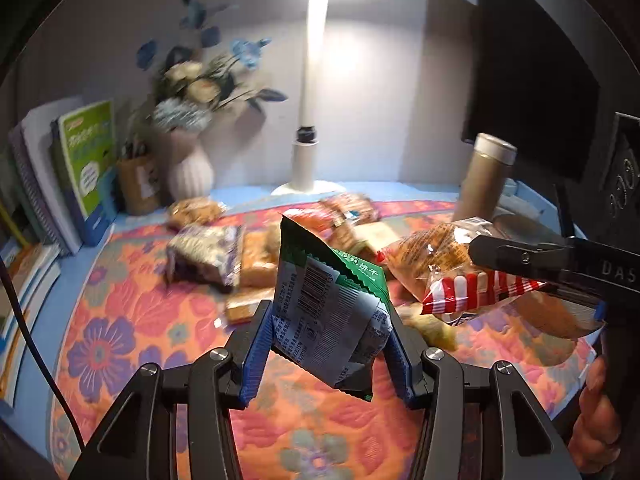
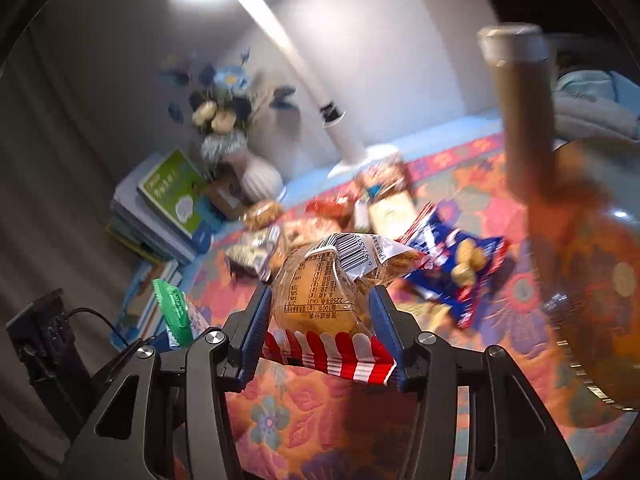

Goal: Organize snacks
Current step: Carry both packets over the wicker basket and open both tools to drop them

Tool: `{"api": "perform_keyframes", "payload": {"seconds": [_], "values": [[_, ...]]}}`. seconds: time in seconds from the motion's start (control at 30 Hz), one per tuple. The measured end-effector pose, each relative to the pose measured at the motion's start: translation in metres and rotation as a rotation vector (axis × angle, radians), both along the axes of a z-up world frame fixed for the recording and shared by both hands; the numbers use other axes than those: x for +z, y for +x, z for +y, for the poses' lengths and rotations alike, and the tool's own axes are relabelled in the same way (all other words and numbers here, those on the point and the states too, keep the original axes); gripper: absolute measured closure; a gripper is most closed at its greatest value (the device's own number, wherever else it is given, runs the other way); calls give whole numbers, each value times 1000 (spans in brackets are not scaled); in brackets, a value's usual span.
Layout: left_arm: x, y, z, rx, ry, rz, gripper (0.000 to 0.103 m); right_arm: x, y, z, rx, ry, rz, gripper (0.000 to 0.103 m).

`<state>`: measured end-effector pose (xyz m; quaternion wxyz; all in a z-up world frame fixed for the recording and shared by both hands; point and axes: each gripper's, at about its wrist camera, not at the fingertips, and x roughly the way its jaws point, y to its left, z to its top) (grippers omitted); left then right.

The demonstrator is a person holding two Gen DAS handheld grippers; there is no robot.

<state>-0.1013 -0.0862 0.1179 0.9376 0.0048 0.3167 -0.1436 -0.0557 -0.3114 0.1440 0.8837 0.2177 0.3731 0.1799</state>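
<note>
My left tongs [image 1: 330,344] are clamped on a green biscuit pack [image 1: 332,308], held up over the floral mat [image 1: 120,320]. My right tongs [image 2: 320,332] are clamped on a clear bread bag [image 2: 320,280] with a red-striped end, also held above the mat. Largest down: the mat covers the table; a white lamp [image 1: 306,160] stands at its back edge beside a vase [image 1: 190,172] of flowers; a brown tube [image 1: 480,180] stands to the right; loose snacks [image 1: 204,256] lie scattered mid-mat, including a blue packet [image 2: 456,268].
</note>
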Motion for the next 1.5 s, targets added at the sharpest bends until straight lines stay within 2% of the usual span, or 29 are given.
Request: {"api": "perform_keyframes", "payload": {"seconds": [0.13, 0.2, 0.3, 0.43, 0.6, 0.67, 0.7, 0.73, 0.77, 0.87, 1.03, 1.2, 1.5], "values": [[20, 8, -50, -98, 0, -22, 53, 19, -21, -55, -138, -37, -52, 54], [27, 13, -88, -173, -3, -24, 53, 26, -31, -81, -207, -66, -71, 54], [27, 19, -137, -269, -7, -9, 53, 29, -47, -121, -314, -107, -75, 54], [14, 25, -211, -397, 10, 41, 53, 14, -58, -165, -403, -118, -15, 54], [-5, 30, -262, -481, 21, 95, 53, -6, -57, -192, -452, -120, 73, 51], [-8, 31, -273, -504, 32, 95, 46, -7, -55, -198, -462, -149, 75, 50], [-7, 31, -276, -497, 49, 85, 37, -6, -54, -201, -470, -151, 76, 42], [-5, 31, -276, -483, 59, 66, 25, -4, -57, -205, -488, -146, 76, 33], [-3, 30, -274, -475, 55, 49, 23, -1, -60, -210, -513, -138, 57, 33], [5, 32, -254, -453, 23, 19, 23, 6, -70, -220, -526, -121, 17, 33], [7, 35, -213, -413, -58, 46, 23, 11, -72, -210, -500, -118, -5, 33], [3, 27, -175, -344, -59, 56, 23, 22, -70, -171, -411, -147, -36, 33], [5, 13, -70, -158, -122, 63, 23, 41, -72, -84, -227, -222, -70, 28]]}}
